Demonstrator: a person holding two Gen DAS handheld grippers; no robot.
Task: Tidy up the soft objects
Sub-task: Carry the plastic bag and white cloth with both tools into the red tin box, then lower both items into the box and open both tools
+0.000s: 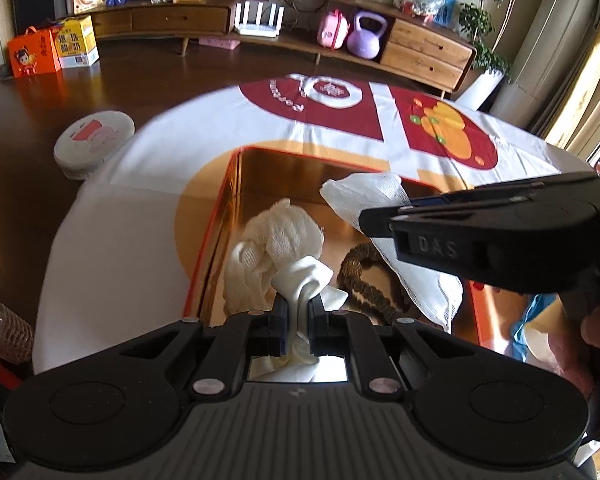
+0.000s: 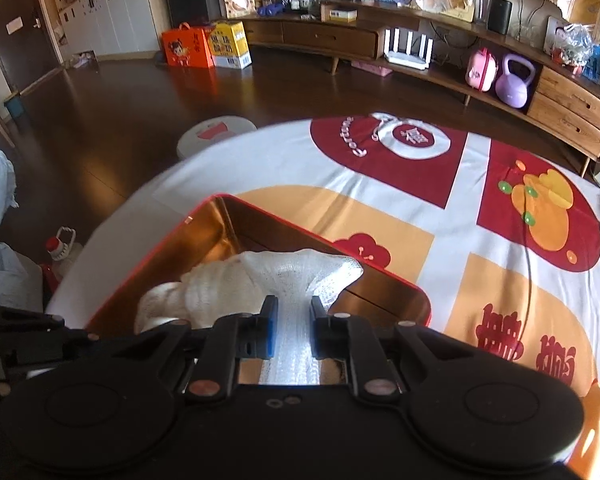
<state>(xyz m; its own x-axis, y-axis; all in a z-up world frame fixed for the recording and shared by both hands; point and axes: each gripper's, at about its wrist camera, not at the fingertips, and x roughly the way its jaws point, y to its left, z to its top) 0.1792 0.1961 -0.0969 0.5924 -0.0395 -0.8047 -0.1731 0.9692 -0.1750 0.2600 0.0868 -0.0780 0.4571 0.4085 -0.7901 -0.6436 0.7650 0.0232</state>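
Observation:
A gold-lined tin box with an orange-red rim stands on the table; it also shows in the right wrist view. My left gripper is shut on a knotted white cloth that hangs inside the box. My right gripper is shut on a white gauze cloth held over the box; that gauze cloth and the right gripper show at the right of the left wrist view. A brown braided band lies on the box floor between the cloths.
The round table carries a white, red and orange printed cloth. A white round stool stands on the dark wood floor to the left. A long wooden cabinet with a purple kettlebell lines the far wall. A blue cloth lies beside the box.

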